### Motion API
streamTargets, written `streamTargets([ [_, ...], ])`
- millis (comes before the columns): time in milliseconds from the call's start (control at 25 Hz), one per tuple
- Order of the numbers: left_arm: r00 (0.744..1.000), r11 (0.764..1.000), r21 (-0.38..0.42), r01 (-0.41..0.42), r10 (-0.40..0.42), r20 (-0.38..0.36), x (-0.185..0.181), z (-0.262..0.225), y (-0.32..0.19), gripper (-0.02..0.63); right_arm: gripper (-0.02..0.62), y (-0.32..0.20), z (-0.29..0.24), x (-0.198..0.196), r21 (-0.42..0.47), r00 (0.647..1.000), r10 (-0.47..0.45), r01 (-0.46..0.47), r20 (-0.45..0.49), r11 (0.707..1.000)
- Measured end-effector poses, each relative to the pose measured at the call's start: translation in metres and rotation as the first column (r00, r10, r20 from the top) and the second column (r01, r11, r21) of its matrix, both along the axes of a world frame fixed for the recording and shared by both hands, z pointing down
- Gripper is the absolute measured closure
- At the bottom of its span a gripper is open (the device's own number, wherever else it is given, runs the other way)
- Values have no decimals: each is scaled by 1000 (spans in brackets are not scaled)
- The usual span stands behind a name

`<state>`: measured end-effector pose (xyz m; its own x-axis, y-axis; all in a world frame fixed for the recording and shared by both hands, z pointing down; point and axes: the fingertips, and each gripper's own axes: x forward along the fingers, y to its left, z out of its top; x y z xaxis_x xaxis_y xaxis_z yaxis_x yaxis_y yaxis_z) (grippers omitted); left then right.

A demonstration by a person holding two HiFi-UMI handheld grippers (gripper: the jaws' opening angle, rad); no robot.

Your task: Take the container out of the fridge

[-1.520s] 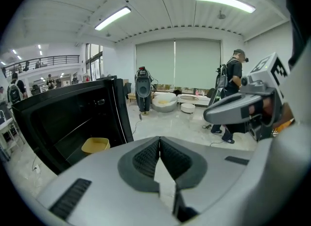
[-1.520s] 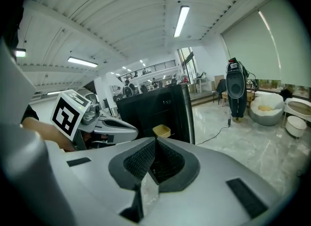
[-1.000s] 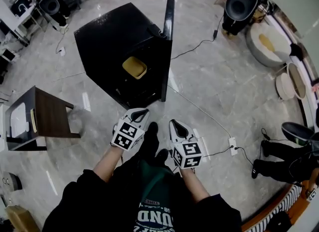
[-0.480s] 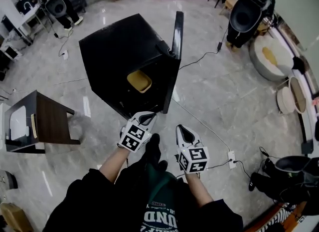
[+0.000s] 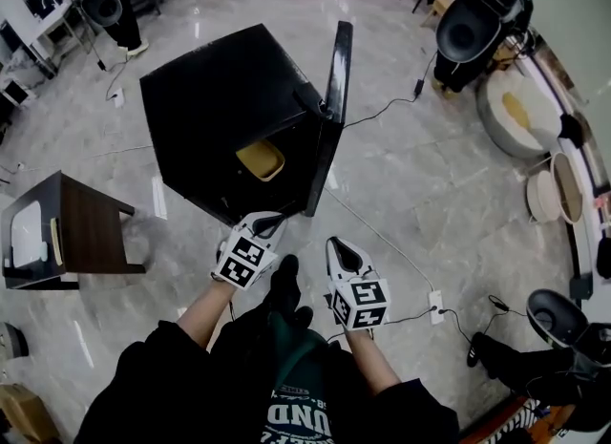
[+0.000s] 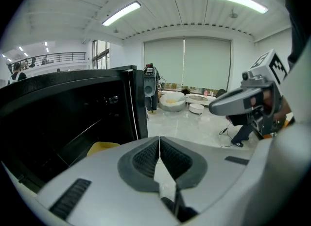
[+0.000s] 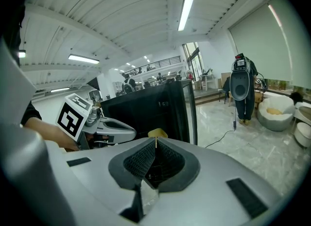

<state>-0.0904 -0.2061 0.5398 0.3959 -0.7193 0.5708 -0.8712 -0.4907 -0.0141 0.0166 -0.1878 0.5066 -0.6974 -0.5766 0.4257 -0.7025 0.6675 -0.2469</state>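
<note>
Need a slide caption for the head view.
Person faces the open black fridge with a yellow container inside, left hand-held gripper and right hand-held gripper both shut, empty.

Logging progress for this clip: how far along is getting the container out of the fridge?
Done: the fridge door stands open. In hand: nothing; left tongs and right tongs are both shut and empty, short of the fridge. Left: the yellow container sits inside, so reach in, grip it, lift it out.
</note>
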Motion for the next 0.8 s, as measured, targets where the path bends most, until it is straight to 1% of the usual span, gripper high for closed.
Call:
streamTargets([
  [160, 999, 1000, 0, 23, -23, 25, -10, 5, -9, 591, 560, -5, 4, -3, -7, 1000, -7, 7, -4, 1000],
  [320, 999, 999, -5, 38, -38, 27, -20, 10, -13, 591, 560, -4, 8, -7, -17, 1000, -12, 12, -7, 1000],
  [480, 997, 998, 1, 56, -56, 59, -32, 14, -21, 584, 560, -2, 15, -7, -35, 1000, -12, 11, -9, 999],
  [600, 994, 998, -4, 62, -61, 93, -43, 19, -31, 512, 560, 0, 20, -7, -48, 1000, -13, 13, -11, 999],
  [720, 991, 998, -10, 64, -62, 117, -49, 28, -40, 503, 560, 3, 25, 0, -60, 1000, -6, 5, -21, 998],
  [800, 990, 998, -17, 57, -54, 131, -53, 36, -45, 483, 560, 5, 29, 2, -67, 1000, 2, -3, -23, 998],
])
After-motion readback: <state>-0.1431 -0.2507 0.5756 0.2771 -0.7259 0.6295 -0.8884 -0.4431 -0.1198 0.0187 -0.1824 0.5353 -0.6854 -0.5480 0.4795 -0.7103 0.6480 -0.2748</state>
